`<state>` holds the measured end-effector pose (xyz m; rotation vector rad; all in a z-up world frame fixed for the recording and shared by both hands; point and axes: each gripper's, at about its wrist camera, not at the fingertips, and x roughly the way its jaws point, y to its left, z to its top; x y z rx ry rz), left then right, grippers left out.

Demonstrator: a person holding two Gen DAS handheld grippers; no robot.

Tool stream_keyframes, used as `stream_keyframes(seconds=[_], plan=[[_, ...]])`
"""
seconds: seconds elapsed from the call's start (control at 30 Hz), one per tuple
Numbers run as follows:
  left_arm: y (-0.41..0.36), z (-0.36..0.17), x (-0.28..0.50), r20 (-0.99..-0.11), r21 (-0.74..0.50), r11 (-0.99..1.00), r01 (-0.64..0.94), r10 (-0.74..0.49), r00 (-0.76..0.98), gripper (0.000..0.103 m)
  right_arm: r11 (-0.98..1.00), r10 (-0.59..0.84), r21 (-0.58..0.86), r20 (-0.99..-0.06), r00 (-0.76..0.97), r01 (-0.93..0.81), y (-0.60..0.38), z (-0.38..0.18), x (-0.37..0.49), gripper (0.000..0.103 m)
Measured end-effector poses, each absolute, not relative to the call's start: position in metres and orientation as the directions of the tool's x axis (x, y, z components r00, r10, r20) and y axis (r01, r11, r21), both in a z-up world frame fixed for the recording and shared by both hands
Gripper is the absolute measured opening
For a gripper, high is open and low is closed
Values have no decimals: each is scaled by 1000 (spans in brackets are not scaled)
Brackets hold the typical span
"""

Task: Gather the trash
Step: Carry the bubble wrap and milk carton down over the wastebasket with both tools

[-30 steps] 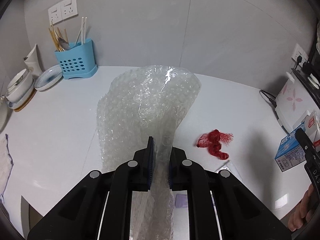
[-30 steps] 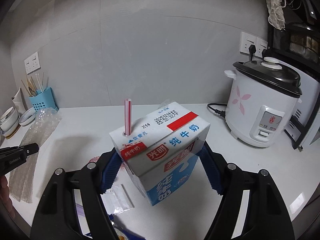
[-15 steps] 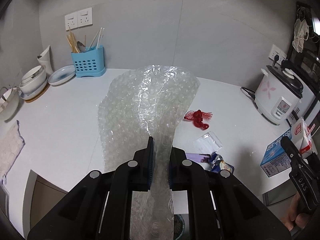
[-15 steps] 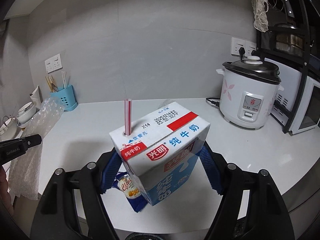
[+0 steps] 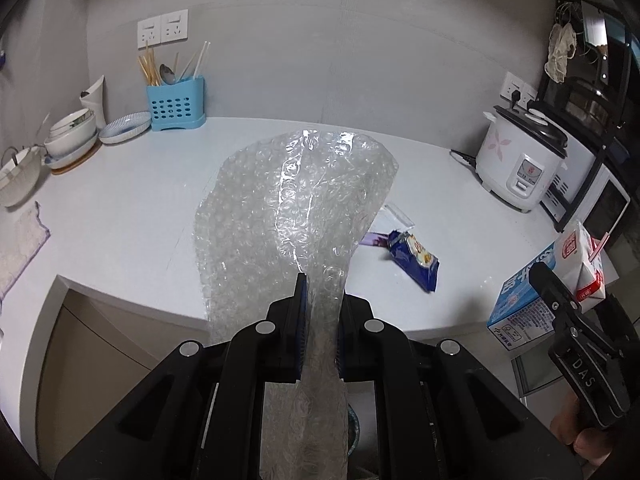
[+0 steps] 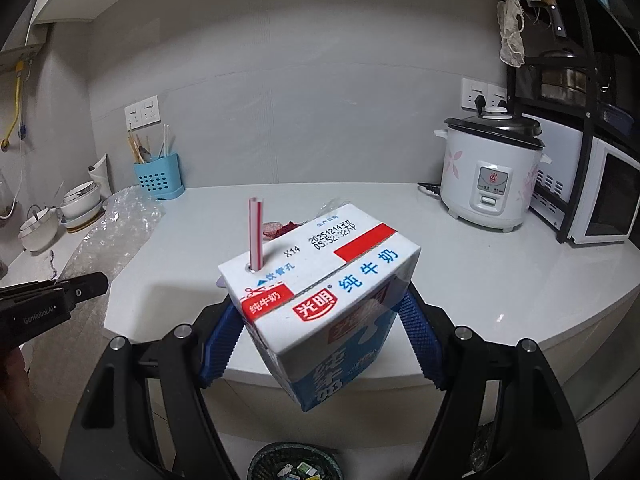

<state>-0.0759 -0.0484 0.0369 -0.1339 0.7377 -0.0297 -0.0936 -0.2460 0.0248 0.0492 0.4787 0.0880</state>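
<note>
My left gripper [image 5: 319,312] is shut on a sheet of clear bubble wrap [image 5: 296,216] and holds it in the air in front of the counter edge. My right gripper [image 6: 320,332] is shut on a white and blue milk carton [image 6: 328,292] with a striped straw [image 6: 255,234], also held off the counter. The carton shows in the left wrist view [image 5: 548,288], and the bubble wrap in the right wrist view [image 6: 116,224]. A dark mesh trash bin [image 6: 294,462] with scraps inside stands on the floor below the carton. A blue snack wrapper [image 5: 414,258], a clear bag [image 5: 394,216] and red netting [image 6: 280,227] lie on the counter.
The white counter [image 6: 460,264] carries a rice cooker [image 6: 490,176] and a microwave [image 6: 600,196] at the right. A blue utensil holder [image 5: 174,106], bowls and plates [image 5: 74,132] stand at the back left. A cloth [image 5: 18,240] lies at the left edge.
Both grippers have pulled back from the counter with the bubble wrap and the carton. The counter edge, cabinet front and the floor bin have come into view.
</note>
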Motion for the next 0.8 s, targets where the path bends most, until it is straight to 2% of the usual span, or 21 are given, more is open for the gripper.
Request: stream_keyframes(seconds=[0.33,0.8], plan=[[-44,-7,-133,-670,-170,985,-42,-84,738,10,989,148,99,-491,858,-114,-239,-18,-140,71],[-45,-85,-176,-715,-138,989,-56,-60,697,10,990,142,99,-572,808,-104,-235,-98,-167,71]])
